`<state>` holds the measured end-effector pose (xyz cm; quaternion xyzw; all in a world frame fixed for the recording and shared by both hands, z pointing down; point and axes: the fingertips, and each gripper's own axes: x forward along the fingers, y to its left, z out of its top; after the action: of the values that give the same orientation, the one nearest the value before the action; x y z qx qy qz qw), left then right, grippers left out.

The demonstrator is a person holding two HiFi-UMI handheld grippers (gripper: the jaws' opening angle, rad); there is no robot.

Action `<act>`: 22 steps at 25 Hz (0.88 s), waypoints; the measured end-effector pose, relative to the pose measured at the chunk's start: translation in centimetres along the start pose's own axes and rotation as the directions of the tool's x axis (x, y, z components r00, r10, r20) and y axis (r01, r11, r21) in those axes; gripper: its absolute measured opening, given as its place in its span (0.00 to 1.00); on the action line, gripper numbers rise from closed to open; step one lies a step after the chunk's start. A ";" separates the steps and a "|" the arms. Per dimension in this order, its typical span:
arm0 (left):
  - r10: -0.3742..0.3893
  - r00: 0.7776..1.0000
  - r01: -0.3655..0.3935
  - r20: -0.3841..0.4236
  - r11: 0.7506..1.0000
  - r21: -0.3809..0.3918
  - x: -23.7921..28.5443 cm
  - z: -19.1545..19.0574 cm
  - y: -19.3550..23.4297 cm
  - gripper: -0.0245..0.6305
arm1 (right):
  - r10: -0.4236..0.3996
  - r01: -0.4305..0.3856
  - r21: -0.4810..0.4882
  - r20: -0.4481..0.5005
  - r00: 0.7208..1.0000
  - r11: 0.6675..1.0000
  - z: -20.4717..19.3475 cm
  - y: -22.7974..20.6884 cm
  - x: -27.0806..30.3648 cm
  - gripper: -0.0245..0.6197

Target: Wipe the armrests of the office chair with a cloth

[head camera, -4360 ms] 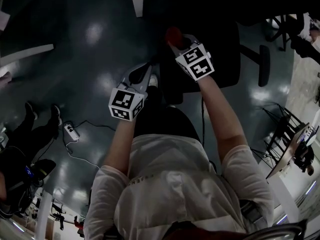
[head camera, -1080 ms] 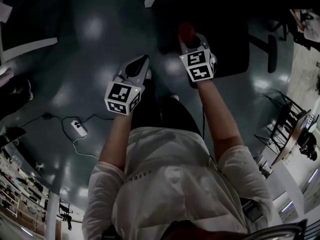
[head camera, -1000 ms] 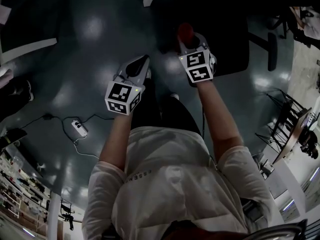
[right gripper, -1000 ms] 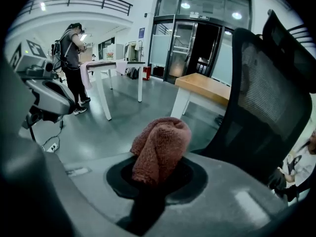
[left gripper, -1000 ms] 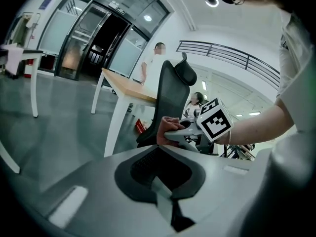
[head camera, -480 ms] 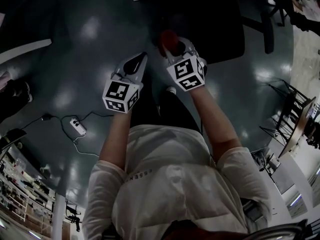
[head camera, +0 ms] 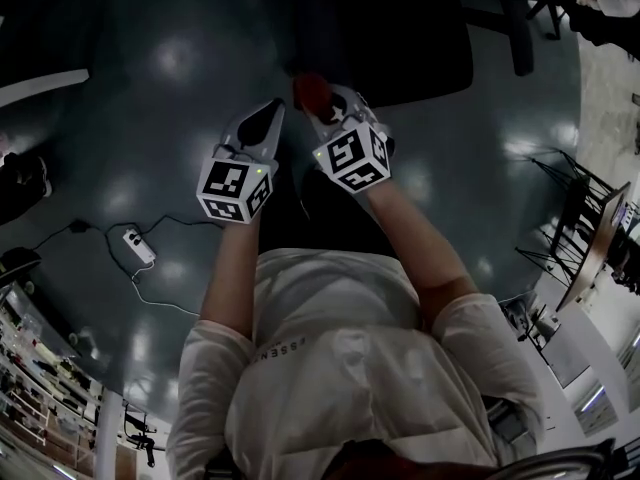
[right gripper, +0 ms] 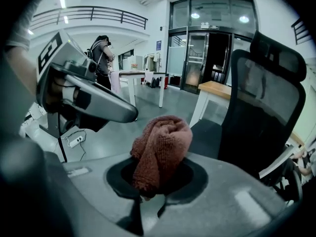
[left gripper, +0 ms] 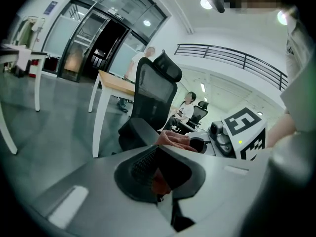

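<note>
Right gripper [right gripper: 153, 181]: jaws closed on a bunched red cloth [right gripper: 160, 149]; the cloth stands up out of the dark hollow between them; its own view shows this best.
Left gripper [left gripper: 160, 174]: jaws brought together; a dull reddish patch sits in the hollow, and I cannot tell what it is; seen from the right gripper view, the left gripper [right gripper: 94, 100] looks closed with nothing sticking out of its tip.
Cloth: in the air, off the office chair [right gripper: 261, 107]; in the head view the cloth [head camera: 310, 90] lies just short of the seat edge, well apart from the armrest [head camera: 517, 38] on the chair's far side.
Grippers together: in the head view the left gripper [head camera: 262, 123] and the right gripper [head camera: 325, 103] are close side by side, held low in front of the person; the chair [head camera: 400, 28] is beyond them.
Head view only: a power strip [head camera: 133, 246] with its cable on the dark floor, to the left.
Left gripper view only: the chair [left gripper: 153, 95] from the side with its mesh back and headrest; the cloth [left gripper: 175, 138] in the right gripper [left gripper: 197, 144]; a wood-topped table [left gripper: 116, 85] behind; a seated person [left gripper: 187, 110] further off.
</note>
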<state>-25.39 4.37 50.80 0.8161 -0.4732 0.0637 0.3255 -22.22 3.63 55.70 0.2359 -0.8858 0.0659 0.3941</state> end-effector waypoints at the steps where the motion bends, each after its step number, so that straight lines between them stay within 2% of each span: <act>1: 0.003 1.000 -0.003 0.002 1.000 -0.001 -0.1 -0.3 -0.5 0.06 | 0.004 -0.003 -0.007 0.006 1.000 1.000 -0.4 0.3 -0.5 0.12; 6: 0.012 1.000 -0.012 0.003 1.000 -0.005 -0.7 -2.1 -2.4 0.06 | 0.015 -0.015 -0.047 -0.009 1.000 0.999 -3.1 1.2 -1.9 0.12; 10: 0.015 1.000 -0.015 0.001 1.000 -0.001 -1.1 -3.1 -3.5 0.06 | -0.033 0.031 -0.041 -0.043 0.999 0.999 -5.7 -0.6 -3.3 0.12; 15: 0.021 1.000 -0.021 0.007 0.999 0.032 -1.4 -2.5 -4.2 0.06 | -0.082 0.080 -0.046 -0.043 0.996 0.996 -6.2 -3.2 -4.8 0.12; 18: 0.014 1.000 -0.015 0.017 0.997 0.069 -1.4 -1.2 -5.1 0.06 | -0.117 0.117 0.012 -0.006 0.993 0.993 -5.5 -4.4 -6.6 0.12; 22: -0.015 0.998 0.007 0.054 0.991 0.136 -1.6 1.8 -7.5 0.06 | -0.175 0.160 0.138 0.109 0.978 0.977 -3.5 -5.9 -11.4 0.12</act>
<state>-20.49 7.03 45.17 0.8405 -0.4719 0.0718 0.2565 -10.52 3.67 49.37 0.3383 -0.8787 0.0750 0.3282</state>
